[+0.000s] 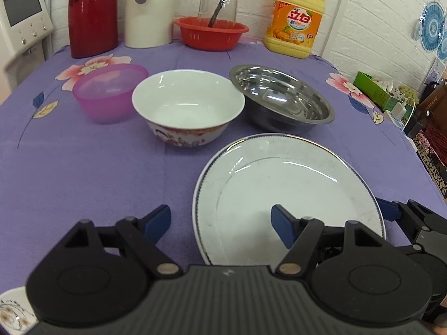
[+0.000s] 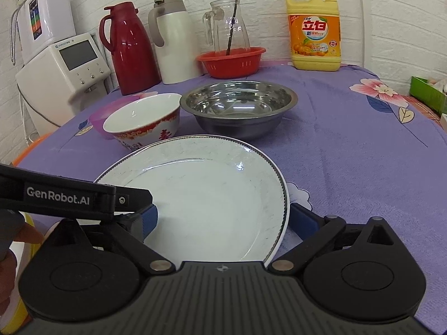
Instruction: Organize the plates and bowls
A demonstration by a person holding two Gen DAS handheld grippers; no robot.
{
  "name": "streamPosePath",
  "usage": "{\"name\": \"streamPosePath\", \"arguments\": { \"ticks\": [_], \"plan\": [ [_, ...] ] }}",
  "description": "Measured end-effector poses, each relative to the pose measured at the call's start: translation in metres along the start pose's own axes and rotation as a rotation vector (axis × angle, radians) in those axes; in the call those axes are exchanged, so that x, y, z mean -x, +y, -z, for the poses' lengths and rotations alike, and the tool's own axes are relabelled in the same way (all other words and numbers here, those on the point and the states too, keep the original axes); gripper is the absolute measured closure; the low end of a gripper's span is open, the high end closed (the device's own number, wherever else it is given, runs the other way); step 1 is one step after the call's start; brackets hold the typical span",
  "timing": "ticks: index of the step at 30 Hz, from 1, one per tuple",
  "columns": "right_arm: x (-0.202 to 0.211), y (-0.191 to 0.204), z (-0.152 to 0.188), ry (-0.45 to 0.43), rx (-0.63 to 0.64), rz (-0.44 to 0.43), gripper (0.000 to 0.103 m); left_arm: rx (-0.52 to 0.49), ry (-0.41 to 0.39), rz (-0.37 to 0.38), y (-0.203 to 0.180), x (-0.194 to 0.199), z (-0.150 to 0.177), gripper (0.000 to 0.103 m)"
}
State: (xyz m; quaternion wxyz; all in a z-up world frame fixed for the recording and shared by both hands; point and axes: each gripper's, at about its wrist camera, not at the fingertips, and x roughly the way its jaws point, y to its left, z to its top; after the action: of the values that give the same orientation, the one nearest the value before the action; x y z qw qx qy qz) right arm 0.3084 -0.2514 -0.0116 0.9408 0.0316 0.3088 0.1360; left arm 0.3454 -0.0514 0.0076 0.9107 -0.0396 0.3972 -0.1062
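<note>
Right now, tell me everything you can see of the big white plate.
The white plate is large, round and shallow, ceramic by its gloss, with a thin dark patterned band around the rim and faint grey scuffs on its surface. It is empty and lies flat, right way up, on the purple tablecloth, in front of the painted bowl and steel bowl. Both grippers are open at its near edge: the left gripper straddles its left rim, the right gripper its right rim. Whether any finger touches it is unclear.
</note>
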Motion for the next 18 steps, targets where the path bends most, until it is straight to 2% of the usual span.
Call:
{"name": "streamPosePath", "arguments": {
  "ticks": [13, 18],
  "plan": [
    [-0.001, 0.002, 0.001, 0.006, 0.020, 0.001, 0.000, -0.016, 0.004, -0.023, -0.011, -0.008, 0.000, 0.032],
    [-0.001, 0.005, 0.000, 0.017, 0.039, 0.008, 0.000, -0.035, 0.008, -0.030, -0.013, -0.008, 0.001, 0.036]
  ]
}}
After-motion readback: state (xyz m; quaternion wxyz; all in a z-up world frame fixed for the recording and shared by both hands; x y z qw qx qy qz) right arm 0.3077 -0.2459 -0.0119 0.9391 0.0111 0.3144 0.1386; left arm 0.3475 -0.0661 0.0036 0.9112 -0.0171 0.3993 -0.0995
